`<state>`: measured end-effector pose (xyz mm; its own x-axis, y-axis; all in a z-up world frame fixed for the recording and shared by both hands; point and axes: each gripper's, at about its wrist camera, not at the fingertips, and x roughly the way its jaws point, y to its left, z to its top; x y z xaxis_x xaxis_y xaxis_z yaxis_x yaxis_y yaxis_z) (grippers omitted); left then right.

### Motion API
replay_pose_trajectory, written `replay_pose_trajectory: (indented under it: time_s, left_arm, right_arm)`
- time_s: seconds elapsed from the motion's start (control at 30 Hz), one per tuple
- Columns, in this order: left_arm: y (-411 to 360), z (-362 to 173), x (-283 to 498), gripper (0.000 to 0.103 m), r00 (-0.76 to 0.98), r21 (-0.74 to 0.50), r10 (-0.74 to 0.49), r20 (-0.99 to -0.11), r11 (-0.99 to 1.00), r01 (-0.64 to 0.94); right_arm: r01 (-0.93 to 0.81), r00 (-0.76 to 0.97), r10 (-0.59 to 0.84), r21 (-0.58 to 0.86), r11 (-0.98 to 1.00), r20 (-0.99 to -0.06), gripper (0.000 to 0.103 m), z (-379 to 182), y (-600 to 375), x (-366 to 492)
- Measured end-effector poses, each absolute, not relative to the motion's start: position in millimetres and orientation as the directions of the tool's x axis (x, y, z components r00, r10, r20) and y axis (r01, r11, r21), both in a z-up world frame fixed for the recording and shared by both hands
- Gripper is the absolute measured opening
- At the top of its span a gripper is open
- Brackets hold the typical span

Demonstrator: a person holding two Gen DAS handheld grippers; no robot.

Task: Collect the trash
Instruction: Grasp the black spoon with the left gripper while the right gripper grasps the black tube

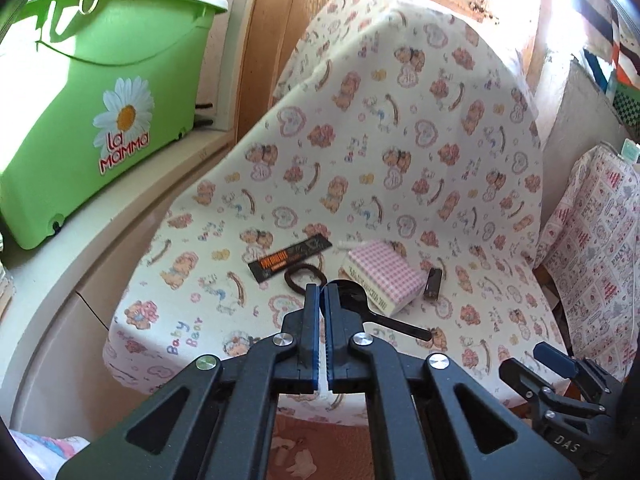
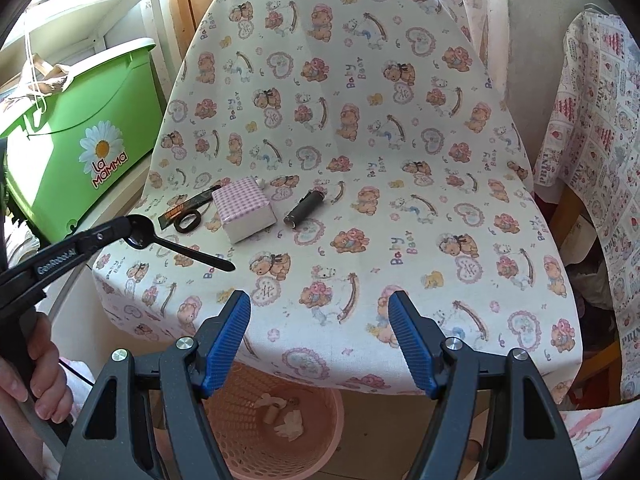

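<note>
My left gripper is shut on the bowl of a black plastic spoon, held just above the chair seat; the right wrist view shows the spoon sticking out from it. On the seat lie a black snack wrapper, a brown hair tie, a pink checked box and a dark small cylinder. My right gripper is open and empty over the seat's front edge, above a pink basket holding some scraps.
The chair is covered with a bear-print cloth. A green "La Mamma" bin stands on a ledge at the left. Another cloth-covered chair stands at the right.
</note>
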<state>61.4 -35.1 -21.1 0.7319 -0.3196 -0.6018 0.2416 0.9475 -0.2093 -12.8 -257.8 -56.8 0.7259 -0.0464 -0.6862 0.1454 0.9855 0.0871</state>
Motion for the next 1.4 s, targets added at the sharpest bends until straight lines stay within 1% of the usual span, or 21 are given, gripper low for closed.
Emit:
replay_pose_trajectory:
  time_s: [0.07,0.13,0.2,0.3,0.4,0.53,0.63,0.73,0.8,0.87,0.9,0.93,0.97,1.0,1.03,1.07,1.1,1.2,1.4]
  left_arm:
    - [-31,-12,59,0.001,0.768,-0.185,-0.286,-0.574,0.958,0.218]
    - [-30,-8,55,0.002,0.803,-0.125,-0.225,-0.552,0.974,0.187]
    - [-27,-8,55,0.001,0.817,-0.107,-0.201,-0.541,0.980,0.170]
    - [-22,-10,60,0.002,0.809,-0.121,-0.193,-0.556,0.981,0.150]
    - [-12,-9,64,0.002,0.800,-0.181,-0.215,-0.560,0.974,0.134]
    - [-5,-7,67,0.002,0.811,-0.192,-0.209,-0.547,0.974,0.121]
    - [-4,-7,70,0.002,0.810,-0.196,-0.210,-0.548,0.973,0.120]
    - [-6,-8,71,0.002,0.811,-0.183,-0.200,-0.550,0.976,0.117]
    - [-6,-9,71,0.002,0.808,-0.186,-0.204,-0.553,0.975,0.119]
    - [-5,-9,71,0.002,0.806,-0.191,-0.209,-0.554,0.974,0.121]
    - [-5,-9,71,0.002,0.805,-0.195,-0.212,-0.554,0.973,0.122]
    - [-5,-8,71,0.002,0.804,-0.198,-0.216,-0.554,0.972,0.125]
    - [-5,-8,71,0.002,0.803,-0.199,-0.220,-0.554,0.972,0.128]
    - [-5,-8,70,0.002,0.802,-0.198,-0.223,-0.554,0.971,0.133]
    - [-5,-8,70,0.002,0.803,-0.197,-0.223,-0.553,0.971,0.134]
    - [-5,-8,69,0.002,0.803,-0.197,-0.222,-0.553,0.971,0.133]
    - [-4,-8,68,0.002,0.803,-0.199,-0.224,-0.553,0.971,0.134]
    - [-4,-7,65,0.002,0.802,-0.199,-0.228,-0.552,0.970,0.138]
    - [-8,-6,61,0.002,0.792,-0.182,-0.230,-0.565,0.971,0.153]
  right_arm:
    - [0.141,0.742,-0.065,0.061,0.988,-0.667,0.073,-54,-255,-3]
    - [0.146,0.753,-0.105,0.009,0.989,-0.650,0.073,-54,-251,11]
    - [0.151,0.745,-0.117,-0.005,0.989,-0.657,0.073,-56,-250,25]
    - [0.166,0.717,-0.094,0.038,0.985,-0.690,0.073,-64,-250,47]
    - [0.181,0.700,-0.093,0.050,0.982,-0.708,0.073,-74,-248,67]
    - [0.209,0.696,-0.114,0.048,0.977,-0.709,0.073,-83,-250,89]
    - [0.226,0.704,-0.130,0.047,0.973,-0.698,0.070,-84,-251,98]
    - [0.231,0.693,-0.132,0.045,0.972,-0.709,0.063,-89,-250,107]
    - [0.231,0.684,-0.140,0.031,0.973,-0.716,0.056,-93,-249,112]
    - [0.233,0.702,-0.164,0.005,0.973,-0.693,0.055,-93,-246,111]
    - [0.223,0.709,-0.151,0.017,0.975,-0.689,0.052,-94,-245,111]
    - [0.207,0.709,-0.125,0.035,0.978,-0.694,0.048,-96,-244,111]
    - [0.188,0.705,-0.096,0.054,0.981,-0.703,0.034,-100,-243,112]
    - [0.192,0.720,-0.112,0.041,0.981,-0.685,0.030,-101,-242,109]
    - [0.196,0.730,-0.128,0.026,0.980,-0.671,0.016,-101,-240,105]
    - [0.194,0.733,-0.127,0.027,0.981,-0.668,0.016,-101,-240,103]
    - [0.195,0.739,-0.120,0.040,0.980,-0.663,0.013,-100,-241,100]
    - [0.183,0.751,-0.073,0.101,0.978,-0.657,0.009,-93,-248,92]
    - [0.139,0.778,-0.017,0.146,0.979,-0.628,0.009,-69,-251,69]
